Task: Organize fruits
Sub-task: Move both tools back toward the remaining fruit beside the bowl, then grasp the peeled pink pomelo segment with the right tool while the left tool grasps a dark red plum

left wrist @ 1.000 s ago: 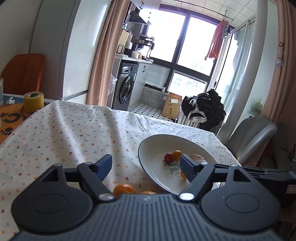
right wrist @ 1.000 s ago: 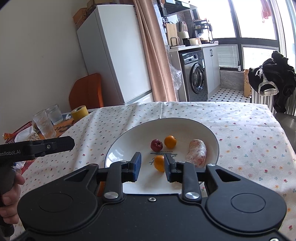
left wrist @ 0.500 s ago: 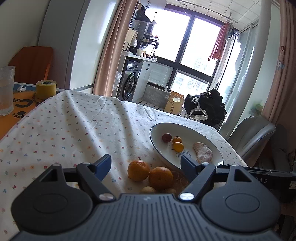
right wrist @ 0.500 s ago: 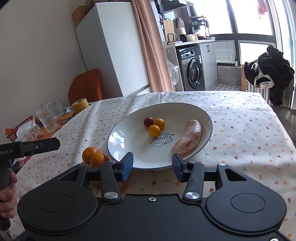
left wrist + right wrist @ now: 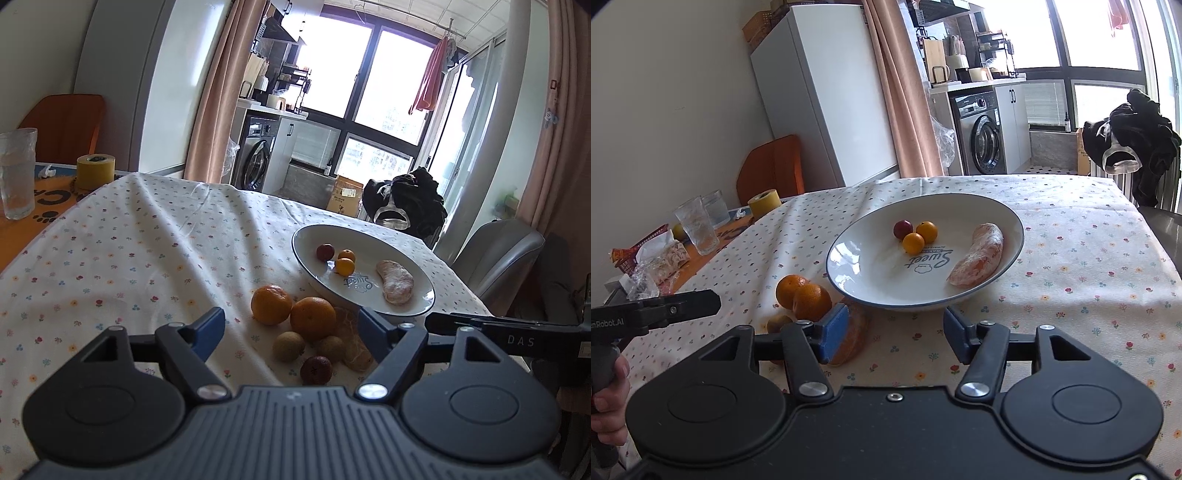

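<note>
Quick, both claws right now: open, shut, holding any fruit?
Left claw: open, holding nothing, poised over the loose fruit beside the plate.
Right claw: open, holding nothing, in front of the plate's near rim.

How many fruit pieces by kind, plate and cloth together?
Mandarins: 2, on the cloth
Small orange fruits: 2, in the plate
Dark red fruits: 2, one in the plate, one on the cloth
Small brown fruits: 2, on the cloth
Peeled citrus segments: 2, one in the plate, one on the cloth
Total: 10
</note>
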### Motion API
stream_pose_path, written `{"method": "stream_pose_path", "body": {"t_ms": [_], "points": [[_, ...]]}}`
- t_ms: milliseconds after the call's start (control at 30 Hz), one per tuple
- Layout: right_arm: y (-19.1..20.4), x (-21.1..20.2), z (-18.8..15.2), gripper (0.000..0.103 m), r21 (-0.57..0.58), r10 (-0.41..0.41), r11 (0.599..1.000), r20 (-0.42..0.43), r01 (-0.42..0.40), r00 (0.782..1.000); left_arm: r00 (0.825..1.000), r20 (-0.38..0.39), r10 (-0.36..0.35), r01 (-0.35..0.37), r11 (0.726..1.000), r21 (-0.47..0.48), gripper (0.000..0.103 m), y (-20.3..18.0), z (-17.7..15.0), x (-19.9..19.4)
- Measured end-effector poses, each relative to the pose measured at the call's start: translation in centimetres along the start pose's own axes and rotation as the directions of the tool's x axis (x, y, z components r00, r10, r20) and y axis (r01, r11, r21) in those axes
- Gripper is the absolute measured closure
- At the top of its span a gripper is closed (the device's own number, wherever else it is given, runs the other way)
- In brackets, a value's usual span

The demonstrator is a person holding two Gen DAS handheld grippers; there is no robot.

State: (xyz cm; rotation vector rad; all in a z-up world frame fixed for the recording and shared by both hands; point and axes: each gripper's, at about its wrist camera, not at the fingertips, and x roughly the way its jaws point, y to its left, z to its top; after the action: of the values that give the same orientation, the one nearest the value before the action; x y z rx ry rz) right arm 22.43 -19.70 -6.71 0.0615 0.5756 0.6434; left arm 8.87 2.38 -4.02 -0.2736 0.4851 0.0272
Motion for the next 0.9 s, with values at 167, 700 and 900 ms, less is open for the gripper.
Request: {"method": "stream_pose_path", "body": {"t_ms": [167,700,900], "points": [[0.5,-0.3,-0.4,0.042,-0.003,0.010,1.000,-0.003,-0.010,1.000,1.000,-0.014,-0.006,0.007,1.000,0.014,0.033,-0.4,-0.6,0.0],[1.1,1.0,-0.8,0.043,0.033,0.048,0.998,-0.026,-0.047,0.999,0.995,-0.088,-0.056,0.056,0.998,0.001,0.062,-1.5,-2.5,2.4],[1.2,2.0,-0.8,0.044,0.038,0.049,0.998,-0.045,-0.047,0.998,0.993,-0.110,-0.052,0.052,0.999,-0.001,0.064,-2.0,-2.9,3.7]]}}
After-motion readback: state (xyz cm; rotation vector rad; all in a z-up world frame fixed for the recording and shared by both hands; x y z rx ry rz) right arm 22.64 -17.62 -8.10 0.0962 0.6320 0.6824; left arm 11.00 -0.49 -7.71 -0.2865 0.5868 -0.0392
